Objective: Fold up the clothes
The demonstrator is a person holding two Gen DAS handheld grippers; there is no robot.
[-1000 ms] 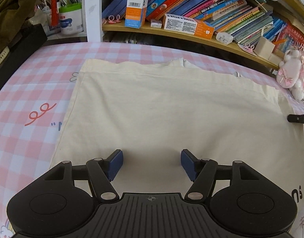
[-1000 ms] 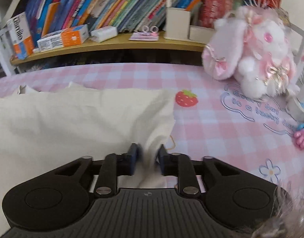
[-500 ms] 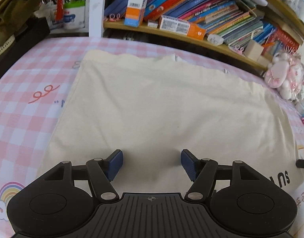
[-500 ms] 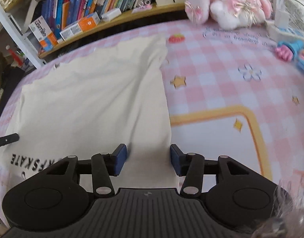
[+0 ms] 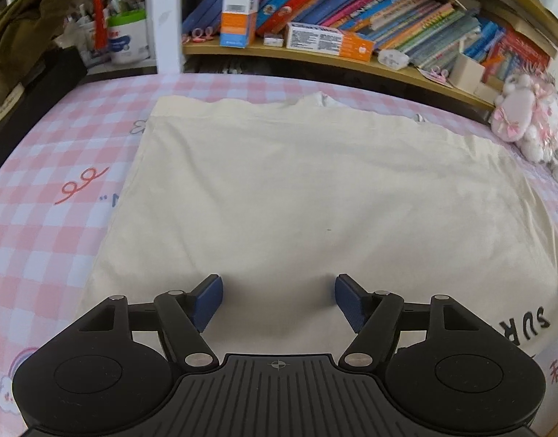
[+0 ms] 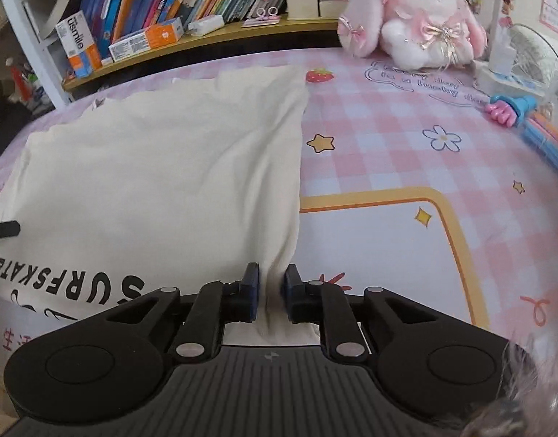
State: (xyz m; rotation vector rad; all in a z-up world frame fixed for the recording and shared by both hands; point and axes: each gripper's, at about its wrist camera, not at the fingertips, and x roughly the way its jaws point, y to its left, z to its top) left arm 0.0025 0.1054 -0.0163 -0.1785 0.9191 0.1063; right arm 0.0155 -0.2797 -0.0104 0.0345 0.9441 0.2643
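Observation:
A cream T-shirt (image 5: 297,189) lies flat on the pink checked table cover, with black "SURFSKATE" lettering (image 6: 67,284) near the front edge. My left gripper (image 5: 278,300) is open and empty over the shirt's near left part. My right gripper (image 6: 270,286) is shut on the shirt's near right edge (image 6: 275,273), with the cloth bunched between the blue pads. The shirt's right side (image 6: 297,138) runs straight back from there. A tip of the left gripper (image 6: 2,228) shows at the left edge of the right wrist view.
A wooden shelf (image 5: 315,54) with books and boxes runs along the back. A pink plush rabbit (image 6: 421,25) sits at the back right. A blue and pink toy (image 6: 515,109) lies at the right. A dark bag (image 5: 27,73) stands at the left.
My right gripper opened half a second ago near the shirt's front edge and has now shut on the shirt's right edge. My left gripper has stayed open and drawn back a little.

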